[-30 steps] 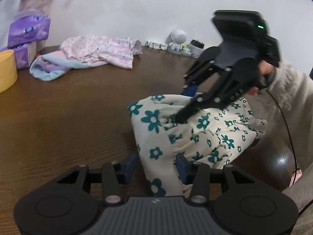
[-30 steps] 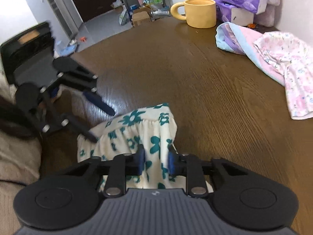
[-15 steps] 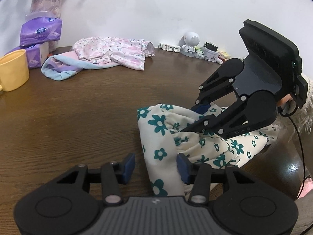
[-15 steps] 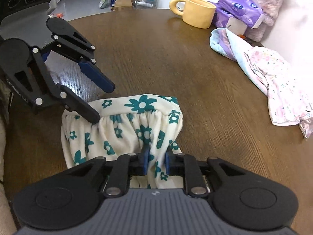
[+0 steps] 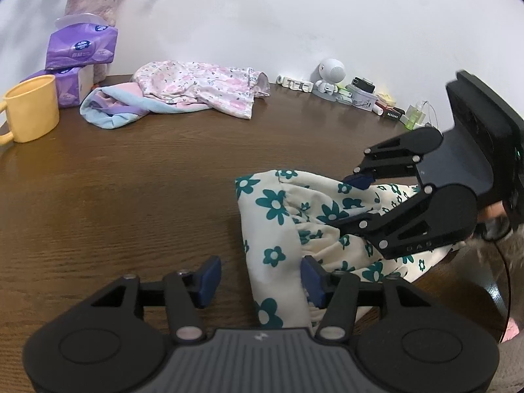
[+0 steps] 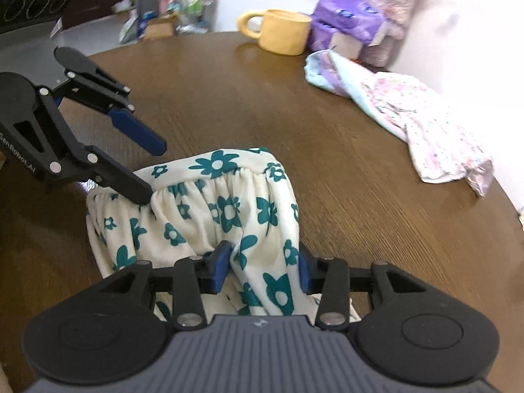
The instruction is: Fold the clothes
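A cream garment with teal flowers (image 5: pixel 278 222) lies bunched near the table's front edge; it also shows in the right wrist view (image 6: pixel 222 203). My left gripper (image 5: pixel 260 276) is open, its fingers astride a fold of the garment. My right gripper (image 6: pixel 262 267) is open too, with cloth lying between its pads. In the left wrist view the right gripper (image 5: pixel 352 201) sits over the garment's right side. In the right wrist view the left gripper (image 6: pixel 152 170) has its lower finger resting on the gathered waistband.
The brown wooden table (image 5: pixel 114 196) carries a pink floral garment (image 5: pixel 203 88) over a light blue one (image 5: pixel 108 111), a yellow mug (image 5: pixel 31 108), purple tissue packs (image 5: pixel 82 46), a potted plant (image 5: pixel 91 3) and small desk items (image 5: pixel 330 78) along the white wall.
My right gripper has opened and let go of the floral garment. Both grippers have drawn back a little toward the table's near edge; the garment has settled on the table.
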Demonstrator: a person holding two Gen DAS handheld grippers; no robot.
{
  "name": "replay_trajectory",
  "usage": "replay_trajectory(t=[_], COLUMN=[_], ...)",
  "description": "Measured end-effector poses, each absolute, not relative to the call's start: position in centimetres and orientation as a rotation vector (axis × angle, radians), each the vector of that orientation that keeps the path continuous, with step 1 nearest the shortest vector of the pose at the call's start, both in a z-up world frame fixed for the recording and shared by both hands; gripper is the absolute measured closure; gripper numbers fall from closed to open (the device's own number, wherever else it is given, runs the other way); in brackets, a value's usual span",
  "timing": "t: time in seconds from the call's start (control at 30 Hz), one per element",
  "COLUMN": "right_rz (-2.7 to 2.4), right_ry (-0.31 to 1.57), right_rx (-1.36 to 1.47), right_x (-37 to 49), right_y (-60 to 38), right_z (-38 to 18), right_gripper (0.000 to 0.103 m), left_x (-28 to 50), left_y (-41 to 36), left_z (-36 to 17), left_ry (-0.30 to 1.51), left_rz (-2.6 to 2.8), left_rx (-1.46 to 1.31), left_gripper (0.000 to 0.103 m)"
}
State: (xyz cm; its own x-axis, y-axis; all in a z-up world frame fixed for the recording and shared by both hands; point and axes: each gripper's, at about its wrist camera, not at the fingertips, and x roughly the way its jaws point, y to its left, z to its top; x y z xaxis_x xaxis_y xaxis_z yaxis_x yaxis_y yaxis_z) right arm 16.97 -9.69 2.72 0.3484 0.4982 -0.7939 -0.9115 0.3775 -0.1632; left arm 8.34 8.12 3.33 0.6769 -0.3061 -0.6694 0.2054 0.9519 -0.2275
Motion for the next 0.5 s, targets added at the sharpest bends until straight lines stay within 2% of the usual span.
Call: replay_trajectory(t=[0.1,0.17,0.23,0.3,0.43,0.5], right_rz=[0.969,0.931,0.893,0.863,0.833,0.823], right_ry=[0.685,0.644,0.604,0.591,0.598,0.585], right_rx=[-0.651,-0.649,-0.648,-0.620,-0.534,-0.509], right_x=[16.3,15.8,15.6,15.9,16.7,16.7], right_y=[-10.0,-10.2,-10.4,-10.8,-11.6,-12.0], right_z=[2.4,2.1,1.9,1.7,1.3,1.2], right_gripper=[0.061,0.052,0.035,0.025,0.015,0.014], left_x=[8.2,8.1,8.0,7.8,7.7,7.6], left_y=[8.1,8.0,8.0,7.9,7.8,7.7], left_z=[3.3,3.3,3.4,3.4,3.5,3.5], left_ry=[0.770,0.769,0.767,0.765,0.761,0.759], left_rz=[-0.283,-0.279,-0.275,-0.269,-0.259,-0.257], left_rx=[-0.143,-0.146,-0.145,-0.143,-0.136,-0.136], left_gripper=[0.049,0.049,0.049,0.049,0.049,0.049])
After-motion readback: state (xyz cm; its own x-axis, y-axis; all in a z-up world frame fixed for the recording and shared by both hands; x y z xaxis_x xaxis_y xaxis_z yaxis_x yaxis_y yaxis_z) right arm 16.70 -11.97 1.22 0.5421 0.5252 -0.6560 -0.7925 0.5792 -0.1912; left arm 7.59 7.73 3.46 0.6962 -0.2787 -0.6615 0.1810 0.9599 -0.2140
